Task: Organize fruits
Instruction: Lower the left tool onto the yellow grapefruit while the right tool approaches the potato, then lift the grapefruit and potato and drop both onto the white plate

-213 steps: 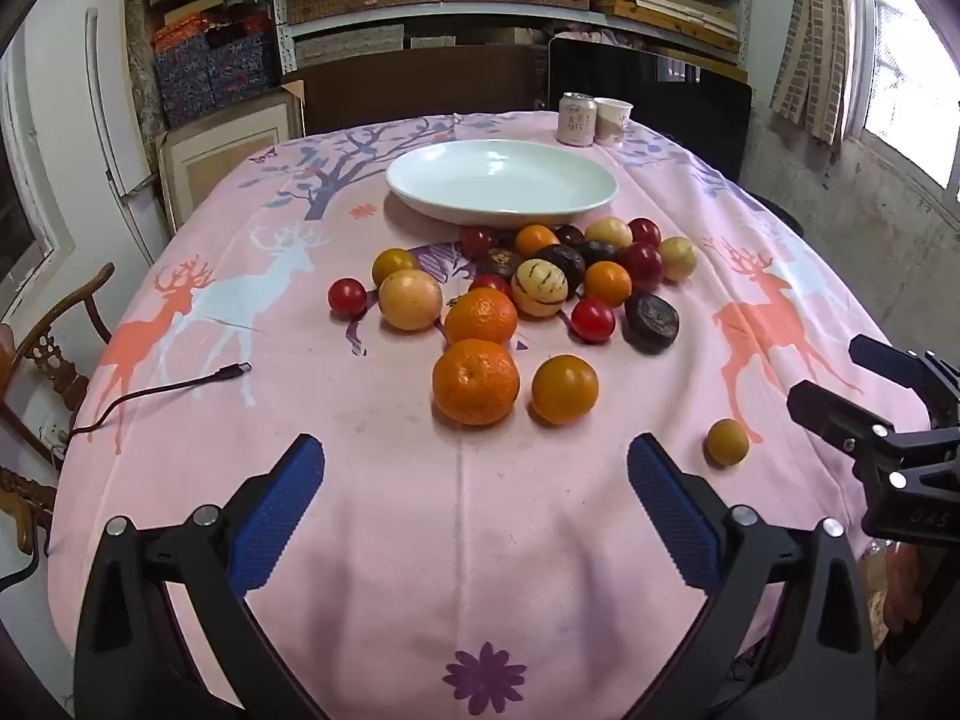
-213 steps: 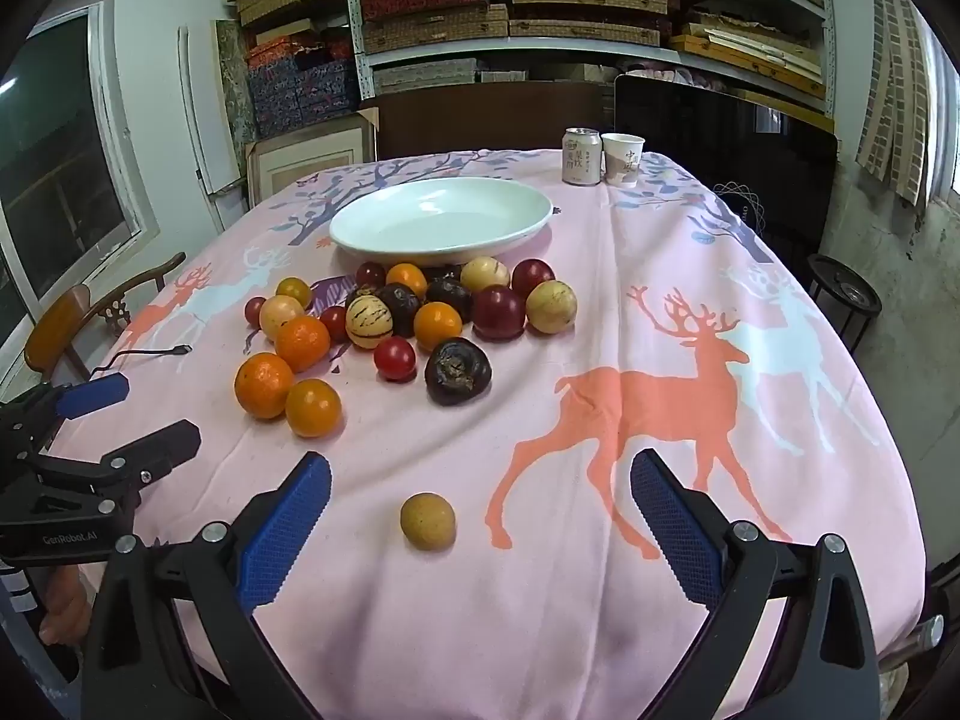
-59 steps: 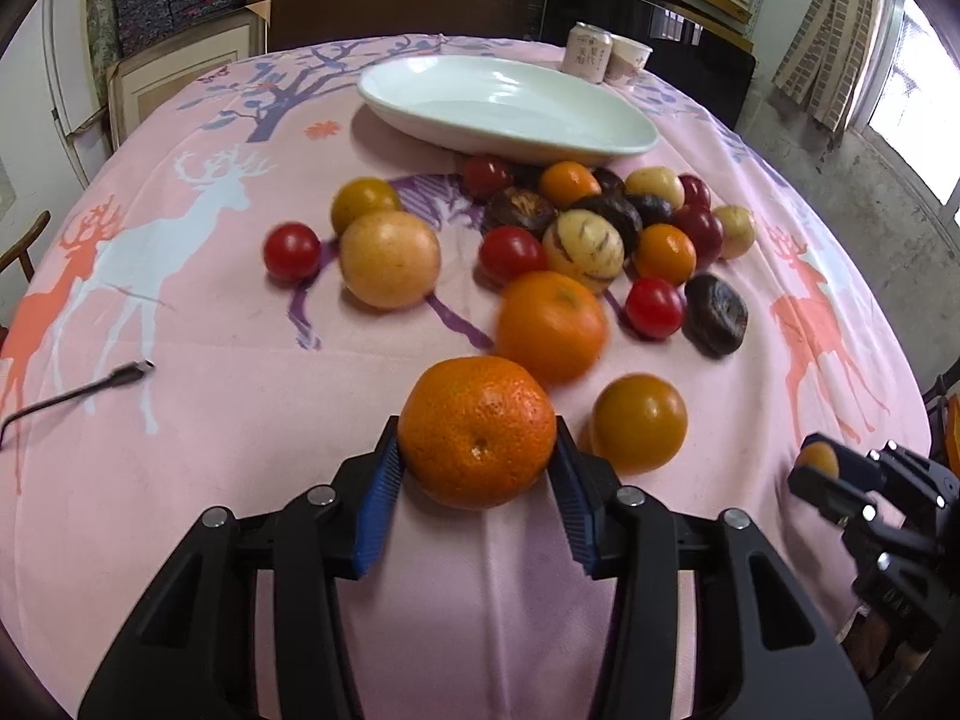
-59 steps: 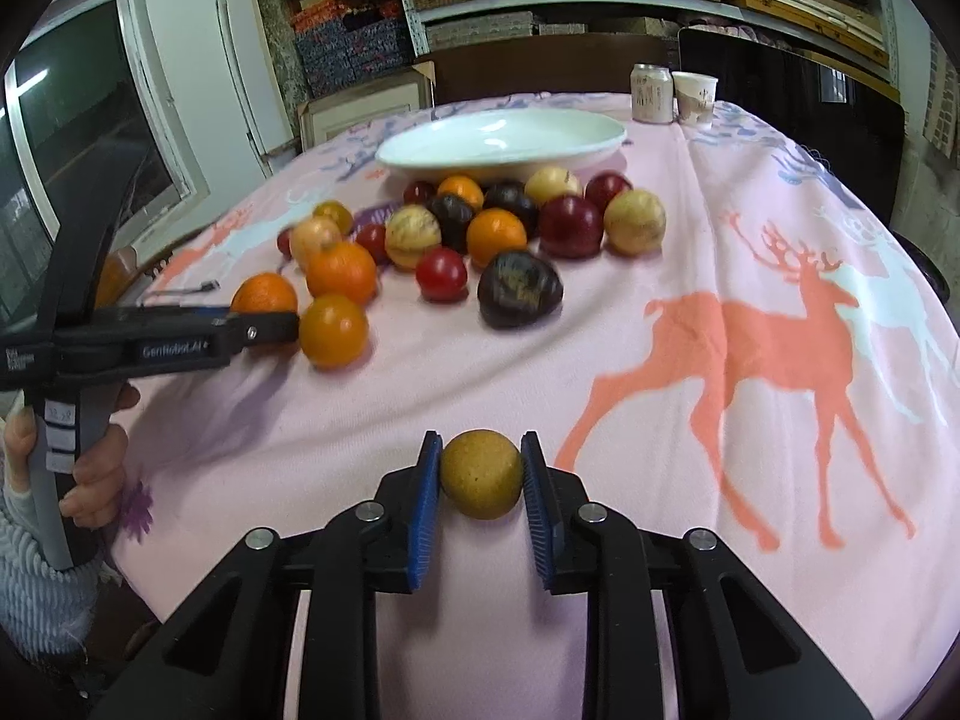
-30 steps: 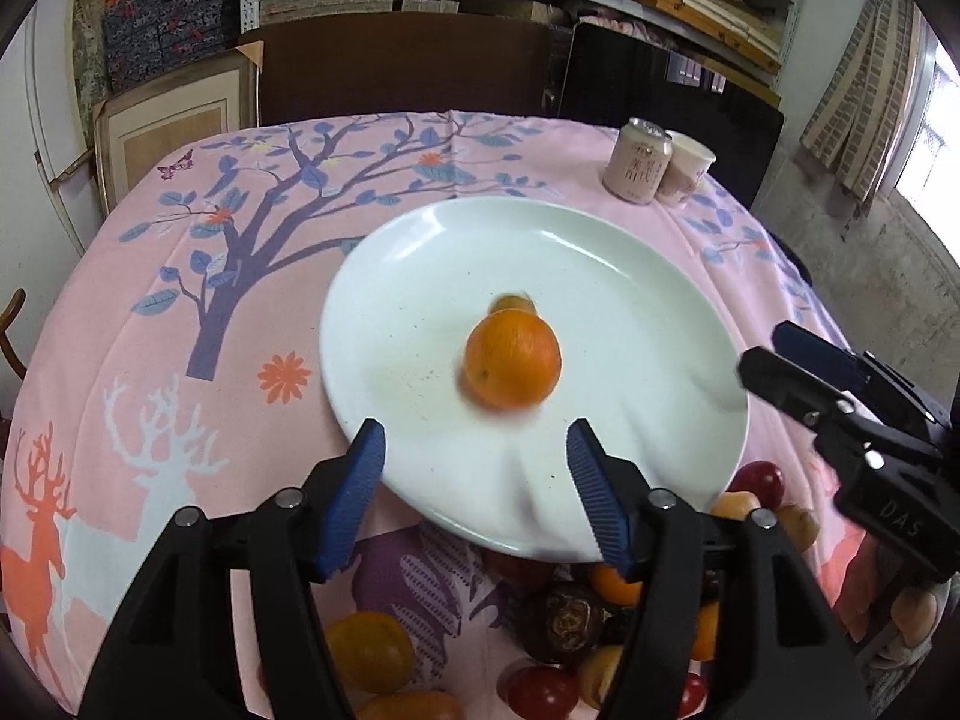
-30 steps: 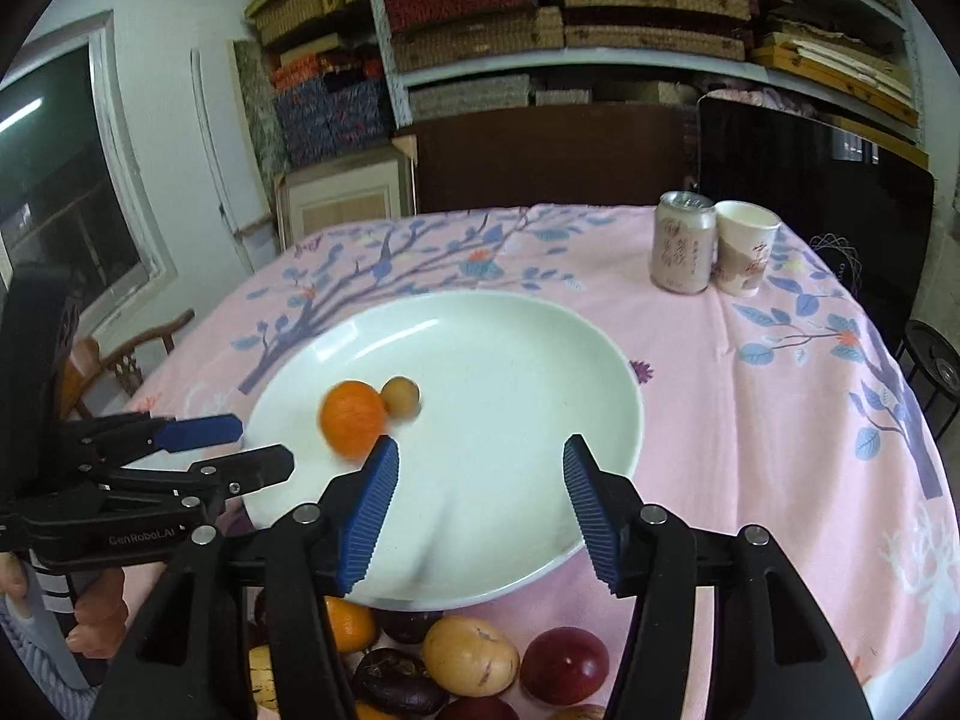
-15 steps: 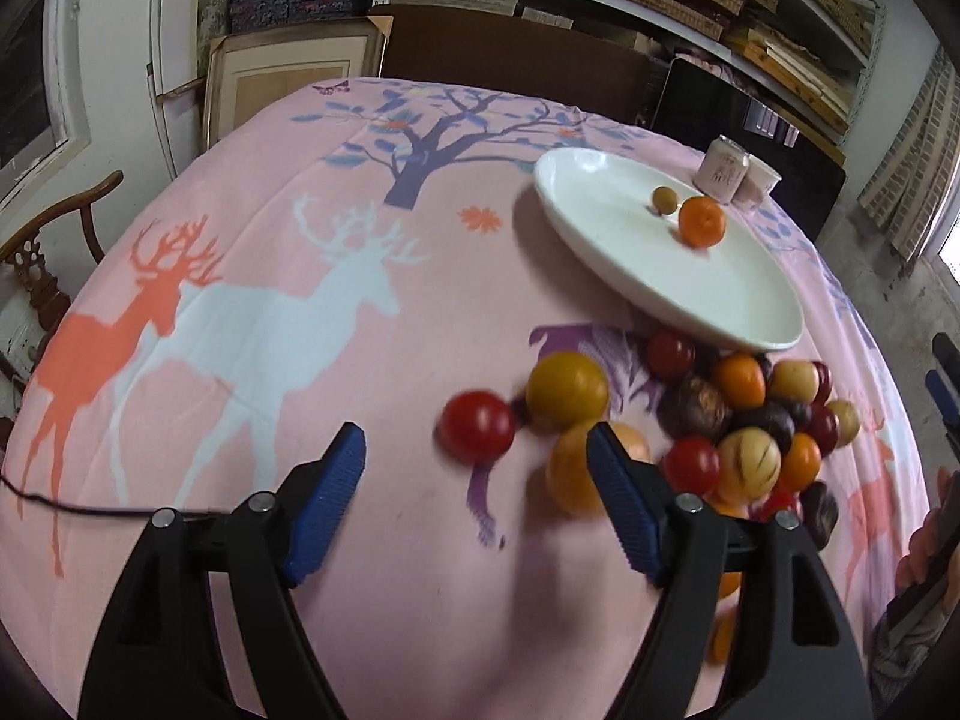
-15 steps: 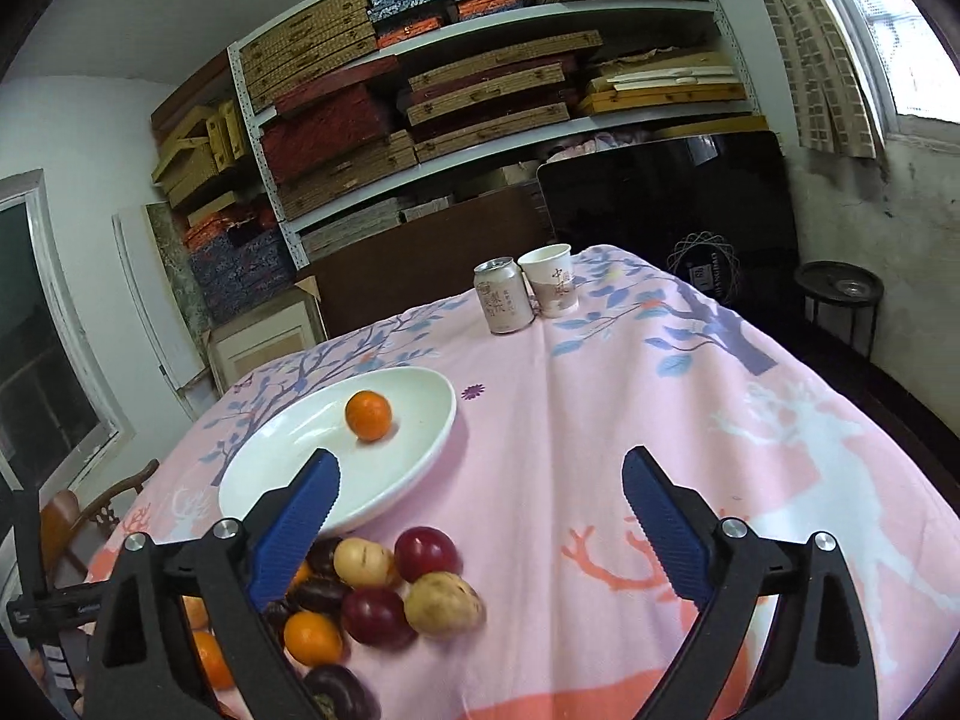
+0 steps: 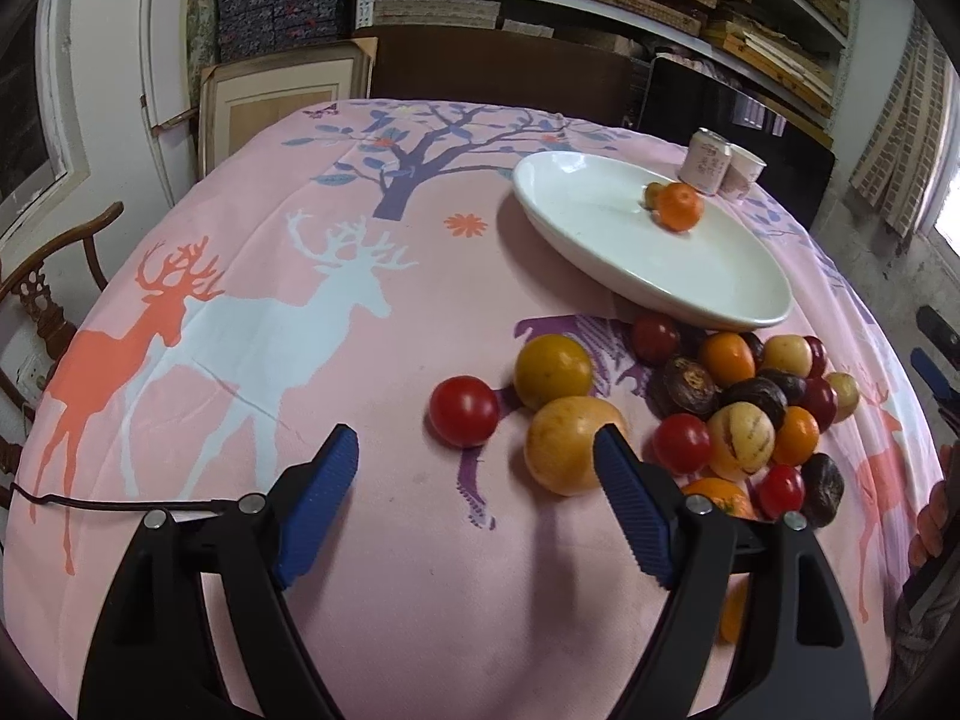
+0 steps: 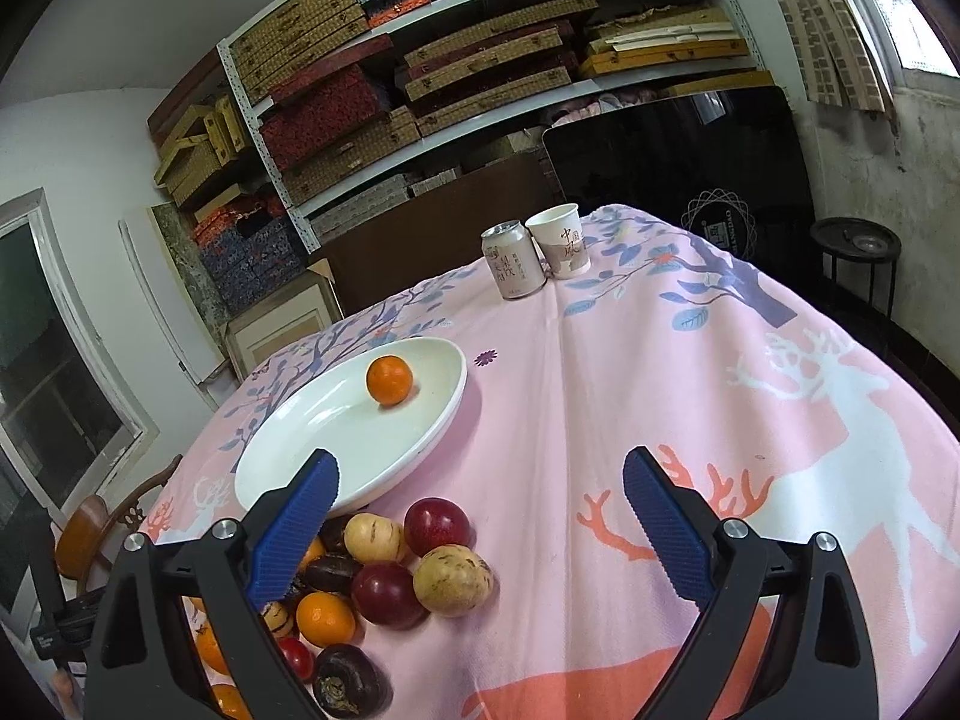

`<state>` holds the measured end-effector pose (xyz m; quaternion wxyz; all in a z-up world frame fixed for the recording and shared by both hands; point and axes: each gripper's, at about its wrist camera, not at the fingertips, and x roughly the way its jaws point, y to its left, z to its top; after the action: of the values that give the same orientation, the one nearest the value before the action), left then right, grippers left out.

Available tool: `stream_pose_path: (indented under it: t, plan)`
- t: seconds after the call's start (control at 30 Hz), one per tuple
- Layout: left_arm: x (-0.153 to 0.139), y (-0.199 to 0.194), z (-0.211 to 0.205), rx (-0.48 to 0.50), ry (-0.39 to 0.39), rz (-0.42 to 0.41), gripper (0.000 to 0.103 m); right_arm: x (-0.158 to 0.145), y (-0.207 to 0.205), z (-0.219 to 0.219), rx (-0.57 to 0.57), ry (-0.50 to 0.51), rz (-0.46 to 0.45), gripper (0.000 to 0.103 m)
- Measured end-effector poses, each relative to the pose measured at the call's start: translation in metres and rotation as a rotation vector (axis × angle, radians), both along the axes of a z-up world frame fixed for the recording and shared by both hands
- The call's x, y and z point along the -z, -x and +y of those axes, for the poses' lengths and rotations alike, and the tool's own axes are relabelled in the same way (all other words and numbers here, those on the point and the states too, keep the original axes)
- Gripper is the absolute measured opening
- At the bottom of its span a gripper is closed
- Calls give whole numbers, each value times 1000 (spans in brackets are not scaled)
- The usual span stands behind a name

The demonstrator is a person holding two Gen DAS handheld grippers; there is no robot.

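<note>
White plate holds one orange, a small brownish fruit touching it. Fruit pile lies on the cloth just beside the plate's near rim. Left gripper: jaws opening, nothing between them. Right gripper: jaws wide apart, empty, over cloth near the pile.

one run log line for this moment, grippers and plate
left gripper: jaws opening, empty | right gripper: jaws open, empty | plate: orange, small fruit | pile: on cloth
</note>
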<state>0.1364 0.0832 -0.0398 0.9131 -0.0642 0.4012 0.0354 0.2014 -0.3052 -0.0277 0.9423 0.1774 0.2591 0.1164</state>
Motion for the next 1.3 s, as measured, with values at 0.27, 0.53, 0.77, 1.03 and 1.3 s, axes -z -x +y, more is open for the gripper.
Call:
stream_pose_path:
  t: [0.27, 0.53, 0.77, 1.03, 1.3]
  plan:
    - [0, 6, -34, 128, -76, -16, 75, 1, -2, 4, -12, -15, 20, 97]
    - [15, -14, -39, 176, -45, 67, 58, 4, -3, 10, -19, 10, 41, 97]
    - [18, -21, -36, 174, -24, 81, 43, 13, -8, 17, -46, 46, 100, 97]
    - [9, -13, -27, 160, 16, 44, 43, 28, -1, 46, -125, 179, 166, 97]
    - [5, -8, -24, 155, 29, 24, 43, 38, -9, 55, -194, 178, 220, 63]
